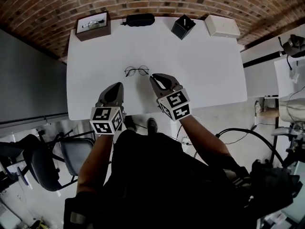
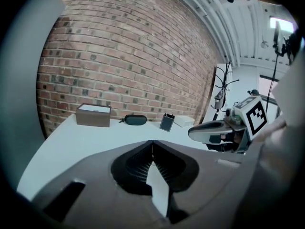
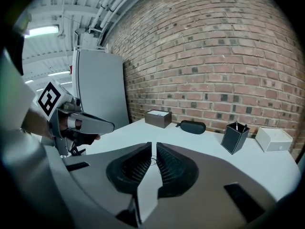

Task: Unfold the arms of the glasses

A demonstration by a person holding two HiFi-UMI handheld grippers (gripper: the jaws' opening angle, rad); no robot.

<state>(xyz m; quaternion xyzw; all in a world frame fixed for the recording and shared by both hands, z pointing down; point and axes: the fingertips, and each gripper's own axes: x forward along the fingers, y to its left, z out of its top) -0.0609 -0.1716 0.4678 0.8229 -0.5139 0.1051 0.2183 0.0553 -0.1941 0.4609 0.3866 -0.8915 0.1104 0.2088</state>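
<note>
Thin round wire glasses point(image 1: 137, 71) lie on the white table point(image 1: 205, 66), a little left of its middle, arms folded as far as I can tell. My right gripper point(image 1: 152, 76) hangs just right of and nearer than them, its tip close to the right lens, jaws all but together and empty. Further back towards me on the left, my left gripper point(image 1: 119, 84) is shut and empty. In the left gripper view the shut left gripper point(image 2: 152, 141) hides the glasses. A thin wire shows past the right gripper point(image 3: 154, 144) in its own view.
Along the table's far edge stand a brown box point(image 1: 93, 26), a black glasses case point(image 1: 138, 19), a black pen holder point(image 1: 183, 26) and a white box point(image 1: 221, 26). A brick wall rises behind them. A chair point(image 1: 43, 161) sits at my lower left.
</note>
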